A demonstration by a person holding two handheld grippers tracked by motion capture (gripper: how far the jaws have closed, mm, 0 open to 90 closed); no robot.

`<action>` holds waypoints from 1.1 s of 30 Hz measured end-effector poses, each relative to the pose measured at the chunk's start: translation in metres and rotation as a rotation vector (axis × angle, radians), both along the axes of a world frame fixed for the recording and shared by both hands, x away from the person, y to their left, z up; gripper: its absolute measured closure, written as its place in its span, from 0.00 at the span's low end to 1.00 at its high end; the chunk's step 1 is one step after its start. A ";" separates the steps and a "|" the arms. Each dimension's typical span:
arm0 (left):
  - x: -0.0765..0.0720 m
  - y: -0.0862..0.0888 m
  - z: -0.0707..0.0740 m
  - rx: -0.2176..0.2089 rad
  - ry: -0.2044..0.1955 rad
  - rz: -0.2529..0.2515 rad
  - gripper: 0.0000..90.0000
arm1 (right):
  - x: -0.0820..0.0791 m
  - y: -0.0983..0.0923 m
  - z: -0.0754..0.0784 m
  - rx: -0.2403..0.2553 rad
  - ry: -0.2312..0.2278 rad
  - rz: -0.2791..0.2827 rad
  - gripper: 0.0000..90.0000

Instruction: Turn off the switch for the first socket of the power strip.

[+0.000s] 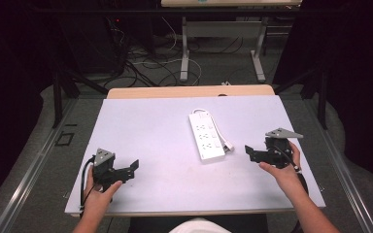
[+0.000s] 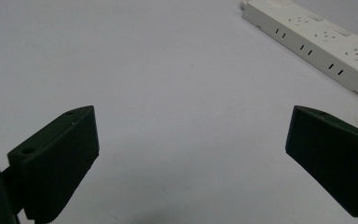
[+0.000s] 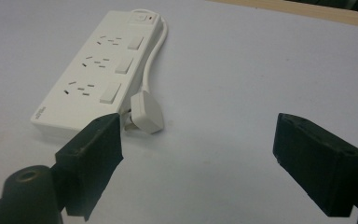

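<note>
Right gripper (image 1: 250,151), jaws apart and empty, hovers beside power strip (image 1: 205,134) and plug (image 3: 145,112); left gripper (image 1: 132,167) likewise spread wide.

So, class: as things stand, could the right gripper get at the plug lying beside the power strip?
Probably yes. The right gripper has its jaws open and points toward the plug, which lies on bare table beside the power strip, with nothing between them.

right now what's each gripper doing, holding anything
left gripper: open, holding nothing
right gripper: open, holding nothing, near the power strip
</note>
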State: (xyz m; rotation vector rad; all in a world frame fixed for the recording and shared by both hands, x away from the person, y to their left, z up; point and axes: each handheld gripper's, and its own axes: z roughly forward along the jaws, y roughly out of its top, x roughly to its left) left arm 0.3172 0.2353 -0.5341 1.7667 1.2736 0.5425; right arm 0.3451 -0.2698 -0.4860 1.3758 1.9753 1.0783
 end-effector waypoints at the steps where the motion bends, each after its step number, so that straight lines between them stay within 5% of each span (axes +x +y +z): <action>1: 0.000 0.000 0.000 0.002 -0.001 -0.001 0.03 | 0.001 0.001 0.001 0.005 0.003 0.004 0.16; 22: 0.000 -0.002 -0.001 0.002 0.006 -0.010 0.03 | 0.019 0.013 0.025 0.078 0.064 -0.008 0.19; 33: 0.000 -0.003 -0.002 0.005 0.006 -0.013 0.03 | 0.028 0.025 0.036 0.062 0.077 0.020 0.28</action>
